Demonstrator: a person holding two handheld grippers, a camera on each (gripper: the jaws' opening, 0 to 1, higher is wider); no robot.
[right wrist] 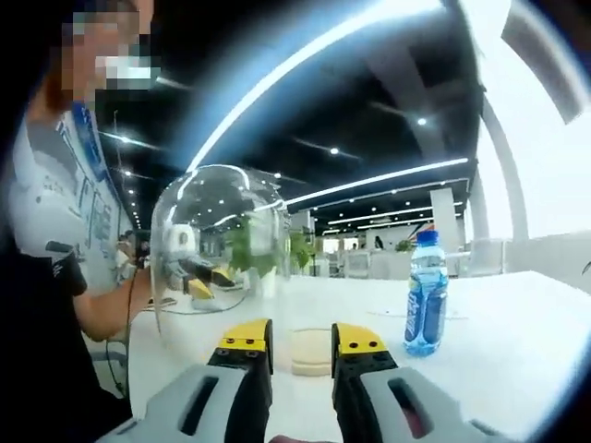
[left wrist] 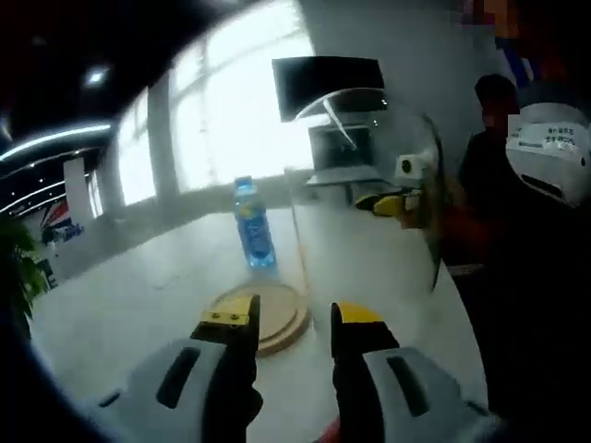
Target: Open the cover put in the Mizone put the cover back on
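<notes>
Blue-labelled bottle (left wrist: pixel 253 224), writing unreadable, stands beside the round wooden base (left wrist: pixel 277 314); both grippers' jaws released, grasping nothing.

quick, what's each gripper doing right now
Left gripper: open, holding nothing, above the wooden base.
Right gripper: open, holding nothing, near the glass dome cover.

White bench (left wrist: pixel 138 295) with a smooth pale top, large bright windows (left wrist: pixel 249 101) behind it washed out by daylight, white columns between the panes, a dark monitor (left wrist: pixel 328 81) against the pale wall. Right gripper view: dark open ceiling with long curved light strips (right wrist: pixel 305 55) and small spot lights, green plants (right wrist: pixel 263 249) further back, open-plan office area beyond. Plant leaves (left wrist: pixel 18 268) at the left gripper view's edge.
</notes>
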